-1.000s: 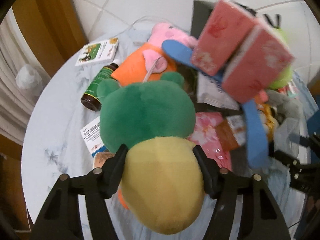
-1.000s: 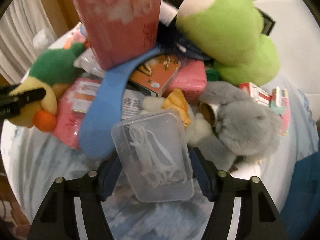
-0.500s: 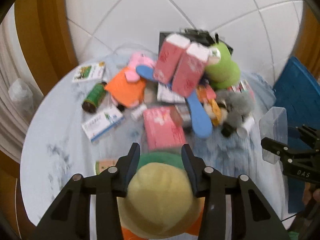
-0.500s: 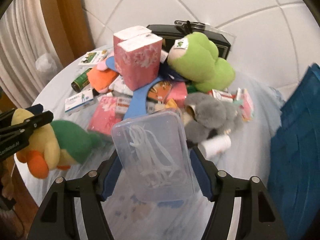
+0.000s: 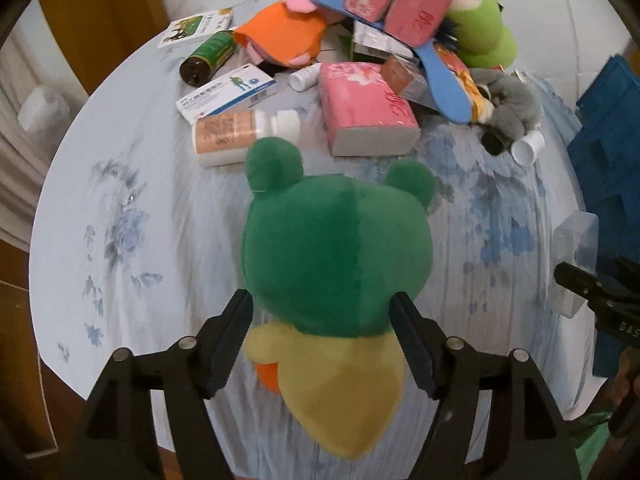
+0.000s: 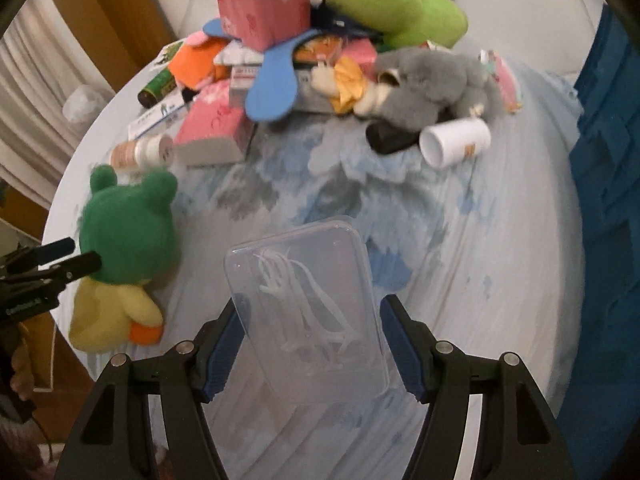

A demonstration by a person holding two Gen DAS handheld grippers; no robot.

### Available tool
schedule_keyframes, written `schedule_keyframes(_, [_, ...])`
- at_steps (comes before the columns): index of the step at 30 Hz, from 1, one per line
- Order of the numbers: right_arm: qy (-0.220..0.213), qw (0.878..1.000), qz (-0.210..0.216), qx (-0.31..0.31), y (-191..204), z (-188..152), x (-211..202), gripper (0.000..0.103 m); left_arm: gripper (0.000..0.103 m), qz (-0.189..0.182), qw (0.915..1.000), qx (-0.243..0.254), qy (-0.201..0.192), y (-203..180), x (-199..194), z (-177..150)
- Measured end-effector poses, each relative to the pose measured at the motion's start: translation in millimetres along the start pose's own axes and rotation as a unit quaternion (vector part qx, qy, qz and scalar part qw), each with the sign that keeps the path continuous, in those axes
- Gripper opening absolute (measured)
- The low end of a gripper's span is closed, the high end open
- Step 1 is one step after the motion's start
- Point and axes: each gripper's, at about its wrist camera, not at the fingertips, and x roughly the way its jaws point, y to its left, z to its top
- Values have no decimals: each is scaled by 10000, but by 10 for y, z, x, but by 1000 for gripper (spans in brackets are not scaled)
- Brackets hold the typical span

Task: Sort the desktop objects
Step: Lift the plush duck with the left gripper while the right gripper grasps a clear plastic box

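- The left gripper (image 5: pixel 322 340) points steeply down at the round tabletop (image 5: pixel 132 216), which wears a pale cloth with blue flowers.
- Its jaws are opening; the green and yellow plush toy (image 5: pixel 336 264) sits between them near the tabletop's near edge, and whether the pads touch it I cannot tell.
- The right gripper (image 6: pixel 310 344) pinches a clear plastic box (image 6: pixel 304 308) by its long sides; white floss picks show inside.
- That box is over the bare cloth, to the right of the plush toy.
- At the far side lies a heap: pink tissue packs (image 5: pixel 366 104), a blue fan (image 5: pixel 444 80), an orange plush (image 5: pixel 286 36), a lime green plush (image 5: pixel 482 20), a grey plush (image 5: pixel 514 104), medicine boxes (image 5: pixel 226 94) and bottles (image 5: pixel 244 130).
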Motion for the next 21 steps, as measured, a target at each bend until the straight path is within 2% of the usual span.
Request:
schedule_keyframes(2, [29, 10000, 31, 0, -9, -38, 25, 68, 77, 70, 9998, 194, 49, -122, 39, 36])
schedule_keyframes(3, [30, 10000, 44, 1, -24, -49, 40, 68, 84, 104, 9995, 277, 75, -171, 88, 67])
schedule_keyframes(4, [23, 10000, 61, 12, -38, -55, 53, 68, 91, 259, 9988, 396, 126, -250, 191, 108])
schedule_keyframes(6, [29, 10000, 75, 45, -65, -65, 77, 68, 99, 736, 9955, 559, 225, -346, 351, 161])
schedule_keyframes(8, [33, 9999, 65, 74, -88, -68, 104, 68, 101, 1228, 9892, 735, 327, -394, 533, 184])
schedule_keyframes(10, [30, 10000, 23, 79, -101, -80, 130, 68, 98, 1346, 9878, 739, 253, -365, 580, 188])
schedule_keyframes(13, [-30, 9999, -37, 127, -106, -97, 108, 68, 83, 1089, 9923, 585, -42, -256, 394, 172])
schedule_keyframes(15, [-148, 9997, -71, 158, -99, -108, 18, 68, 81, 790, 9956, 457, -221, -204, 186, 159])
schedule_keyframes(17, [-324, 9993, -138, 152, -65, -105, -134, 68, 81, 584, 9956, 469, -562, -236, -74, 133])
schedule_keyframes(21, [-821, 9958, -339, 216, 5, -103, -569, 68, 81, 116, 9883, 733, -1335, -381, -670, 115])
